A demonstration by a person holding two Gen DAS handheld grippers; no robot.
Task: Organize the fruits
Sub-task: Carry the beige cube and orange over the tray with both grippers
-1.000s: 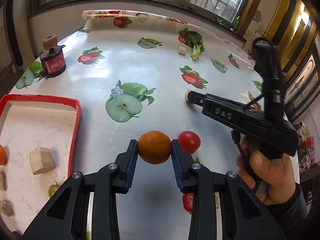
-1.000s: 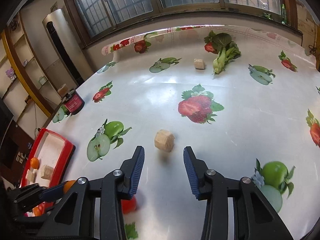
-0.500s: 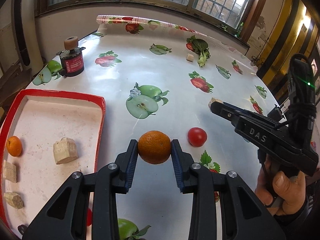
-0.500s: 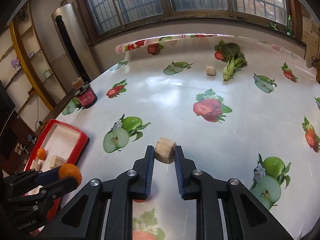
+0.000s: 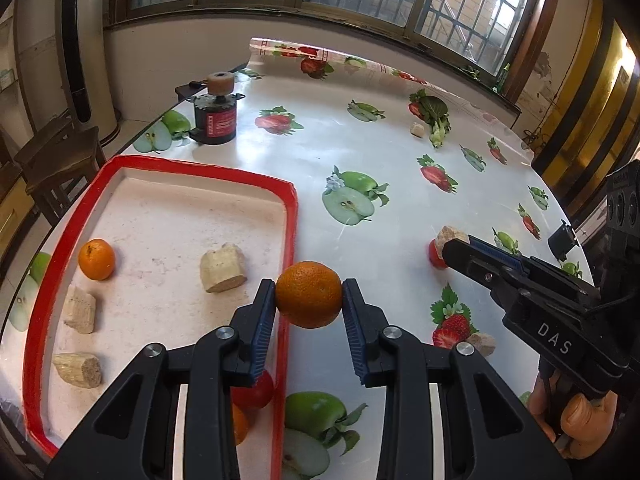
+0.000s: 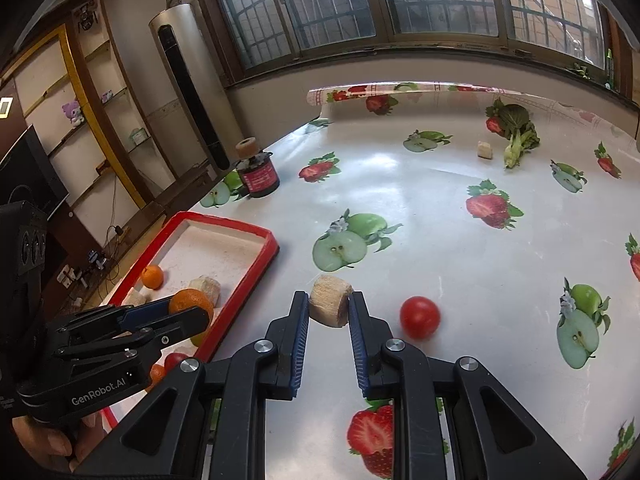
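Both hand-held grippers have shifted toward the red tray (image 5: 290, 216) since the earlier frames, and the right hand-held gripper (image 6: 329, 312), open around the beige chunk (image 6: 330, 305) a second ago, is now clamped on it, the piece raised off the tabletop (image 6: 460, 248). Left hand-held gripper (image 5: 309, 296) is closed on the orange (image 5: 309, 294), pads pressing both sides, fruit held over the tray's right rim. Tray sits at the left edge of the tabletop; inside it: a small orange (image 5: 96, 254) toward the left wall, a beige block (image 5: 223, 267) near the middle, two more beige pieces (image 5: 80, 314) along the left side. Partly hidden under the left gripper's fingers, a red tomato (image 5: 256, 394) and another orange fruit (image 5: 239, 424) lie at the tray's near end. On the open tabletop, a loose tomato (image 6: 420, 317) lies just right of the right gripper's tips. Another beige piece (image 5: 482, 345) lies near the right edge of the tabletop. At the far edge: a beige cube (image 6: 485, 149) beside a leafy vegetable (image 6: 516, 142). A dark jar with a red label (image 5: 215, 122) stands near the far-left corner. A person's hand (image 5: 576, 424) grips the right gripper's handle.
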